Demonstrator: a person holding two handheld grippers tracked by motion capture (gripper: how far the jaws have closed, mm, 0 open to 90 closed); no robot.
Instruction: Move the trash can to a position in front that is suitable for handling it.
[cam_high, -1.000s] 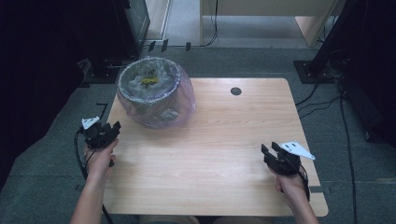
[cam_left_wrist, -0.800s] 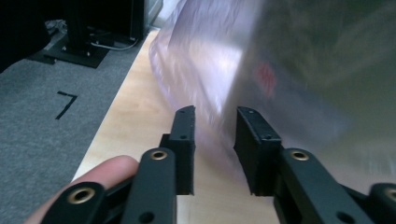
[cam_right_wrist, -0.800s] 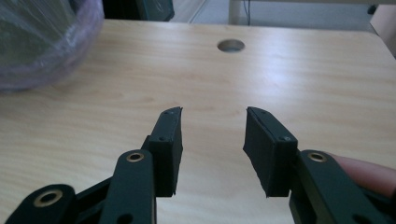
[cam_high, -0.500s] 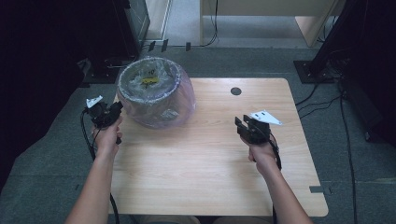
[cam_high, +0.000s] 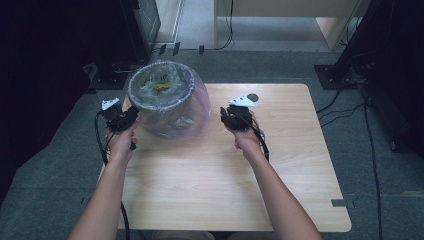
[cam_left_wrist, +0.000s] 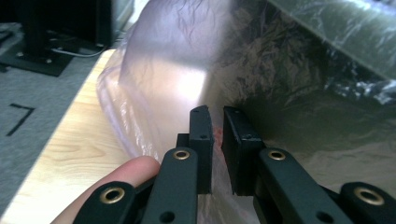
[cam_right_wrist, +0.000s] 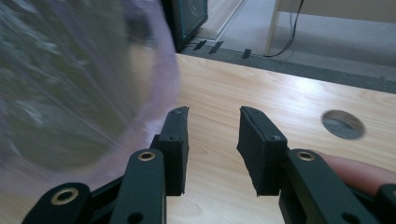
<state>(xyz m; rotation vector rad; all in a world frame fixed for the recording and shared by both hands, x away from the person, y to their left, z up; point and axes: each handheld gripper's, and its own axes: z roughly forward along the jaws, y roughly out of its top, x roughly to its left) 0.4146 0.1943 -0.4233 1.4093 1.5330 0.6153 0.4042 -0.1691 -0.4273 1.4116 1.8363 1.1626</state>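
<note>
High view: my left gripper (cam_high: 131, 116) pinches the bin's (cam_high: 161, 95) thin, slippery plastic bag (cam_high: 197, 107); my right gripper (cam_high: 227, 117), half-open, holds nothing.

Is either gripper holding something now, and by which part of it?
The left gripper pinches a fold of the plastic bag at its side near the table; its jaws have just been closing. The right gripper is open, holding nothing.

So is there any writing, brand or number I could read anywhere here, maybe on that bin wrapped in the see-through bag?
None can be read. The grey round bin in its clear pinkish plastic bag holds a small yellow item, too small and blurred to show any text. The pale wooden table bears no markings.
</note>
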